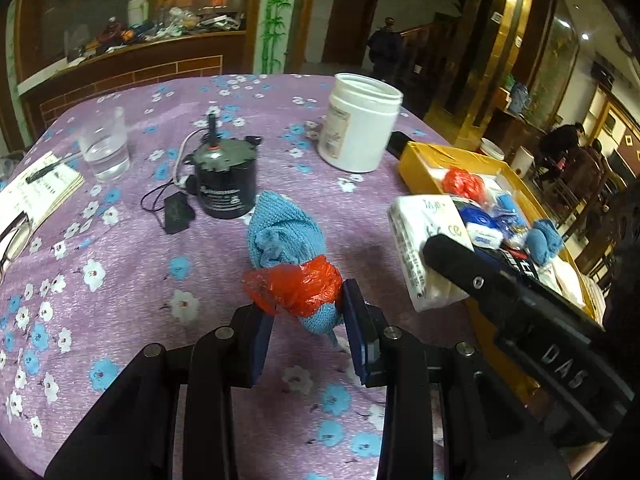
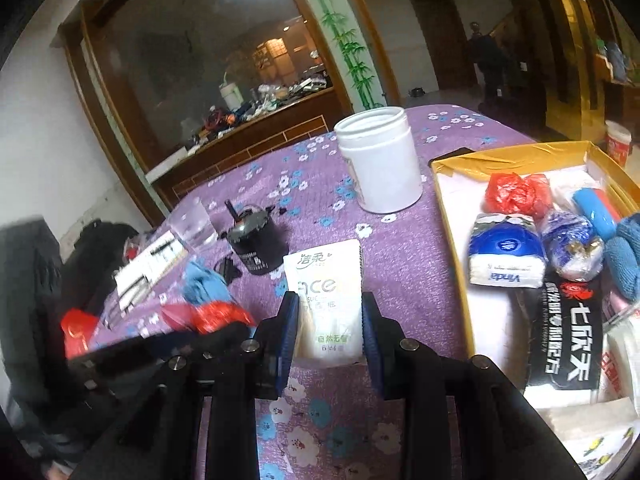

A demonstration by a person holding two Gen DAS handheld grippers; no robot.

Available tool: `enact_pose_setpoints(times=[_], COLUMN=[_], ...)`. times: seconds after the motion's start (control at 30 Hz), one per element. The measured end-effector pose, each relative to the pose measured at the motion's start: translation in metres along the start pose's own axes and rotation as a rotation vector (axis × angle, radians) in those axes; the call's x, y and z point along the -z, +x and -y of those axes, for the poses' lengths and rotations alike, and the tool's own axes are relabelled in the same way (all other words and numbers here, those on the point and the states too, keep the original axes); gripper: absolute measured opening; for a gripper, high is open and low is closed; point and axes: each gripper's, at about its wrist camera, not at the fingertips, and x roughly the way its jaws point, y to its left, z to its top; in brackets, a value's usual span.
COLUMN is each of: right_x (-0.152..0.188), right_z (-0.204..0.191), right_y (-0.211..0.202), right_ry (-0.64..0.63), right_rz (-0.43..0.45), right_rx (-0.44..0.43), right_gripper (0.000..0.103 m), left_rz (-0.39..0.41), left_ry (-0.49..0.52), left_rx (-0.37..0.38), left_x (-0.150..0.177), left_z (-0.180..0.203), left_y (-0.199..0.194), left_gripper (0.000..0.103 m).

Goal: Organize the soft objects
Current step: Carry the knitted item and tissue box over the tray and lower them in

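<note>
My left gripper point(image 1: 308, 312) is shut on a blue knitted cloth point(image 1: 284, 232) with a red plastic bag point(image 1: 294, 288) wrapped around its near end; the bundle is over the purple flowered tablecloth point(image 1: 120, 280). My right gripper point(image 2: 330, 320) is shut on a white tissue pack point(image 2: 326, 300) and holds it above the cloth, left of the yellow box point(image 2: 452, 208). In the left wrist view the right gripper holds that pack point(image 1: 424, 248) at the yellow box point(image 1: 416, 156). The box holds several soft items: a red bag point(image 2: 516, 194), a Vinda tissue pack point(image 2: 504, 256), a blue cloth point(image 2: 628, 256).
A white open jar point(image 1: 360, 124) stands at the back of the table. A black motor point(image 1: 224, 180) with cables, a clear glass point(image 1: 104, 148) and a notebook point(image 1: 36, 192) are on the left. The table's edges drop off at left and back.
</note>
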Motion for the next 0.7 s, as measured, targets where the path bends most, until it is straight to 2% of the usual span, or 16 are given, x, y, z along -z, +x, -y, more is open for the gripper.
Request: enact_pose_setpoints(times=[0.23,0.7], right_x=[-0.003,-0.009], right_z=[0.016,0.071], right_y=[-0.025,-0.072], right_ry=[0.072,0.147], right_rz=[0.024,0.099], right_rx=[-0.025,0.047], right_gripper=[0.032,0.032], left_rz=[0.001,0.031], left_ry=[0.045,0.159], left_rx=[0.006,0.037], left_x=[-0.002,-0.001], left_z=[0.023,0.103], left_y=[-0.01,-0.019], left_gripper=[0.031,0.031])
